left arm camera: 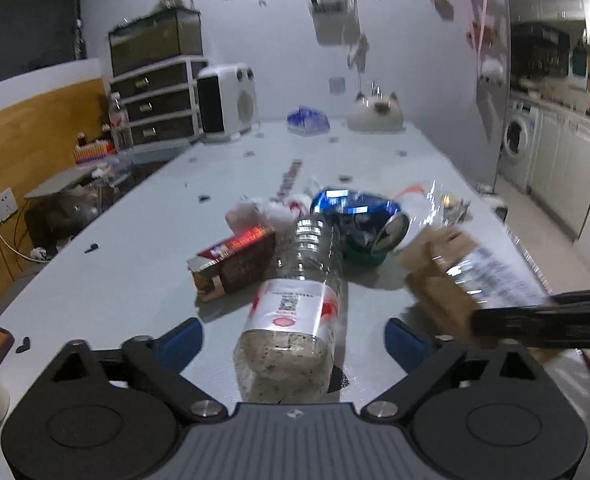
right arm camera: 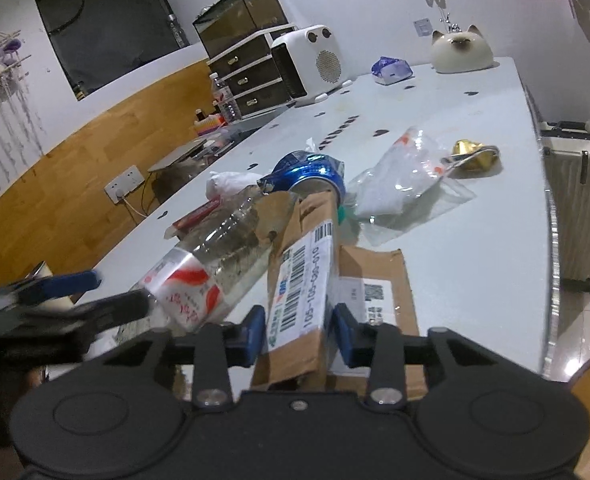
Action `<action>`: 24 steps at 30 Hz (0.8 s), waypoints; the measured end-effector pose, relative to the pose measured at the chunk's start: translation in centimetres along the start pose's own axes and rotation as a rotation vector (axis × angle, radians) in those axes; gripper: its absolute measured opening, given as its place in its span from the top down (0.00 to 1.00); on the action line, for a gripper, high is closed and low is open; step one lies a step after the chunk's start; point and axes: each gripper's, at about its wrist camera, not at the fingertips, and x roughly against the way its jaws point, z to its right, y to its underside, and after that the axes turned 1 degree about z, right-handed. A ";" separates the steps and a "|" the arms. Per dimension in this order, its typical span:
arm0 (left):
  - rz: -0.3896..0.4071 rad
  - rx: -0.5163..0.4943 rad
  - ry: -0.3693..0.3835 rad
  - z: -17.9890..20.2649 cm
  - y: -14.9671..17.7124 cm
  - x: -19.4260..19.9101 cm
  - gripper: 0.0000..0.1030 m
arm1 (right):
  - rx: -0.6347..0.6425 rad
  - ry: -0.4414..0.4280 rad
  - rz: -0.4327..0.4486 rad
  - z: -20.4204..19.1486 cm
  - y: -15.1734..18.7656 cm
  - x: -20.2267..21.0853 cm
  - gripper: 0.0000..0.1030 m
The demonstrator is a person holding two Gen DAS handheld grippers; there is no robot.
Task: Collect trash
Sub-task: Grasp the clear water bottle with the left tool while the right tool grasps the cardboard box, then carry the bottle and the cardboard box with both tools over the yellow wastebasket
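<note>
The trash sits in a heap at the middle of the pale table [left arm camera: 135,272]. In the left wrist view a clear bottle [left arm camera: 295,300] lies lengthwise at lower centre, its base end between the blue pads of the left gripper [left arm camera: 293,340]; the fingers [left arm camera: 183,342] stand spread wide with table showing on either side of the bottle, so nothing is pinched. To its left lies a red-and-brown carton [left arm camera: 235,264], behind that some white crumpled paper [left arm camera: 263,210], and a blue can [left arm camera: 359,220] lies on its side at centre right. A cardboard box [left arm camera: 447,276] at right is badly blurred here, with the dark shape of the other gripper crossing the lower right edge.

The right wrist view sharpens what the left one smears: the box [right arm camera: 307,280] carries a barcode label, and one flap stands up between the pads of the right gripper [right arm camera: 298,332], which sit narrow and close against its two sides (whether they truly press it I cannot tell). This view alone shows a clear plastic bag [right arm camera: 407,184] at right of centre and a gold wrapper [right arm camera: 475,156] just beyond it. The bottle [right arm camera: 215,264] runs off to the lower left, the can [right arm camera: 311,172] behind the box.

A white heater [right arm camera: 315,64] and a cat-shaped figure [right arm camera: 461,50] stand at the table's far end.
</note>
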 end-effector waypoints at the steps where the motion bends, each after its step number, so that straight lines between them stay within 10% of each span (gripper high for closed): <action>1: -0.019 0.001 0.002 0.0 -0.1 -0.6 0.12 | 0.004 -0.003 0.002 0.1 0.1 0.5 0.67; 15: -0.271 -0.008 0.001 -0.2 -4.4 -7.7 0.35 | 0.038 -0.044 -0.024 1.3 0.8 4.1 0.72; 24: -0.187 0.016 -0.013 0.6 -1.5 -3.8 0.40 | 0.048 -0.041 -0.023 1.5 1.6 4.9 0.73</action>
